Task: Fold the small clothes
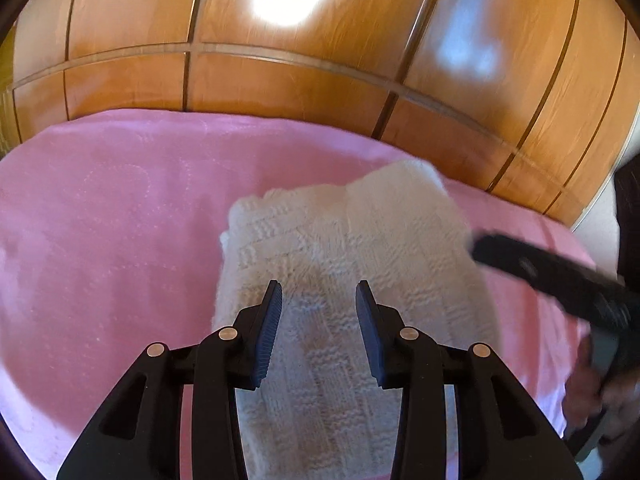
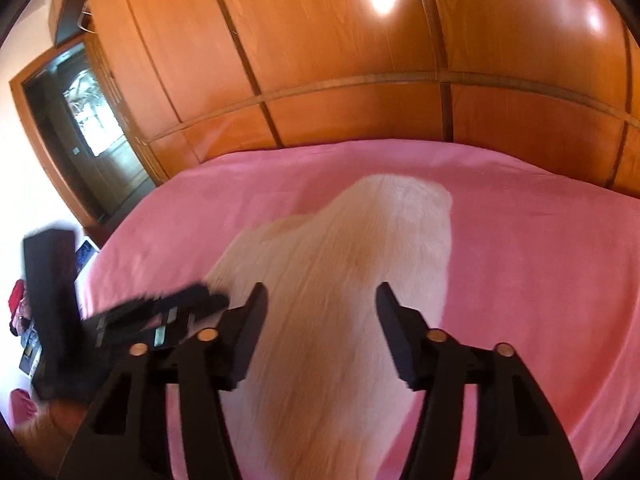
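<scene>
A cream knitted garment (image 1: 344, 240) lies folded over on the pink bedspread (image 1: 112, 216). My left gripper (image 1: 319, 294) hovers over its near part, jaws apart, and nothing is pinched between the ribbed pads. The right gripper (image 1: 540, 270) reaches in from the right, its tip at the garment's right edge. In the right wrist view the same garment (image 2: 360, 248) is blurred and runs under my right gripper (image 2: 322, 288), which stands open above it with the cloth showing between the fingers. The left gripper (image 2: 160, 314) is at the garment's left edge.
A wooden wardrobe (image 1: 304, 80) with panelled doors runs along the far side of the bed. In the right wrist view a doorway (image 2: 80, 120) and floor clutter (image 2: 24, 320) lie to the left of the bed. A hand (image 1: 592, 396) holds the right gripper.
</scene>
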{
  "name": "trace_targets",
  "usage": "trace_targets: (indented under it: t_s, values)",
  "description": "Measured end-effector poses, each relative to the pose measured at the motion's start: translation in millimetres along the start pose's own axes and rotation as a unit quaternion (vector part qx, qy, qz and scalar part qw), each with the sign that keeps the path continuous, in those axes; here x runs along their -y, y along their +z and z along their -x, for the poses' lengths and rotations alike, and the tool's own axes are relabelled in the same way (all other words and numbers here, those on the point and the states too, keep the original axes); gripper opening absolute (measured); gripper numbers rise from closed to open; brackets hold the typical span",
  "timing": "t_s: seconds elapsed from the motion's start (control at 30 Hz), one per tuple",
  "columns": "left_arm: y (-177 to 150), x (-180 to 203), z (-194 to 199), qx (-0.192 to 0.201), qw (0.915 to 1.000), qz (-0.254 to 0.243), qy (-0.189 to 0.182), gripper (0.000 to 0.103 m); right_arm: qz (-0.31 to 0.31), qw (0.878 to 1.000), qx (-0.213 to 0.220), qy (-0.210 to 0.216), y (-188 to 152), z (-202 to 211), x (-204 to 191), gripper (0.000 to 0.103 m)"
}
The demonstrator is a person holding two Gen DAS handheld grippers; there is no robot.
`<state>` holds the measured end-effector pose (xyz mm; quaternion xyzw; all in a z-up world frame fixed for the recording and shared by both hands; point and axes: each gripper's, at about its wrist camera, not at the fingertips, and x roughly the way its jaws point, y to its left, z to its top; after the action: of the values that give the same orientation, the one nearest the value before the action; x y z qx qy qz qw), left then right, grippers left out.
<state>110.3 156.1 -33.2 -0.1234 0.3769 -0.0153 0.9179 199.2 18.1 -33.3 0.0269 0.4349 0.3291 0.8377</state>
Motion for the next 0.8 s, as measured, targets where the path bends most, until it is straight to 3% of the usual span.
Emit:
trace_targets:
  t_s: [0.07,0.17,0.33,0.63,0.67,0.73,0.8]
  values:
    - [-3,-1,-5,-0.005,1.0000,-0.002,0.006,0.037,0.003,0.999,-0.015,-0.031,4,-25,2,0.049]
    - [-8,-6,-11,-0.013,0.9997,0.003,0.021,0.037,-0.005,0.999,-0.028,-0.038,-2,-56,6,0.056]
    - [-12,-12,-7,-0.013,0.9996,0.005,0.025,0.044,0.046,0.996,0.008,-0.075,-13,-59,-12,0.060]
    - [-17,-12,1,-0.005,0.9989,-0.006,0.046,0.044,0.055,0.995,0.020,-0.075,-15,-58,-13,0.062]
    - [-17,-12,2,-0.004,0.9988,-0.006,0.048,0.046,0.052,0.996,0.021,-0.073,-15,-57,-12,0.062]
    - [-17,-12,5,0.003,0.9985,-0.006,0.054,0.063,0.048,0.996,0.020,-0.069,-15,-56,-11,0.063]
    - [-18,-13,8,0.006,0.9982,-0.008,0.058,0.063,0.040,0.997,0.018,-0.062,-13,-57,-10,0.066]
